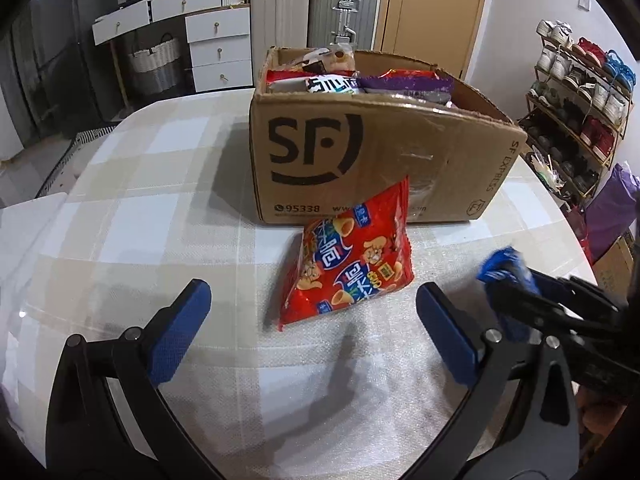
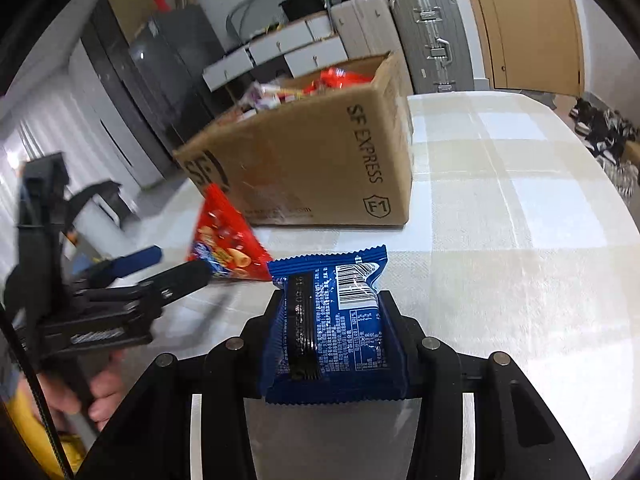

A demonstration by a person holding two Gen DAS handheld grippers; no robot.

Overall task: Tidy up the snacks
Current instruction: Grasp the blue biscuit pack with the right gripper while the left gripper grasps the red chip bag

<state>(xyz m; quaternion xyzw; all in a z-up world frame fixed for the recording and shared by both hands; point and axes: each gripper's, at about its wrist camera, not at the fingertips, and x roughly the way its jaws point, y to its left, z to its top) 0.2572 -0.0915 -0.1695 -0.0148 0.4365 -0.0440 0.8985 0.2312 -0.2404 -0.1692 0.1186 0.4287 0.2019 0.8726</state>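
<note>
Your right tongs [image 2: 332, 344] sit nearest the lens, clamped on the blue snack packet [image 2: 332, 320]: both pads press its sides, barcode face up, and the packet's upper edge projects past the fingertips. Held this way, the packet is above the tabletop [image 2: 500, 240], in front of the box.

Proceeding by size:

1. Tabletop: covered by a beige-and-white checked cloth; it carries the box and the loose red bag.
2. Cardboard box [image 1: 360, 160]: open-topped, printed "SF" and "SF EXPRESS", standing at the middle of the tabletop. Several snack packs [image 1: 360, 80] fill it to the rim.
3. Red snack bag [image 1: 348, 264]: its upper corner leans against the box's front wall; its lower part lies on the cloth.
4. Your left tongs [image 1: 312, 328]: the blue pads are spread wide apart with nothing between them, pointing at the red bag, which lies just beyond the fingertips. No contact is visible.

Your hand [image 2: 100, 392] grips the left tool's handle at the lower left of the right wrist view.
</note>
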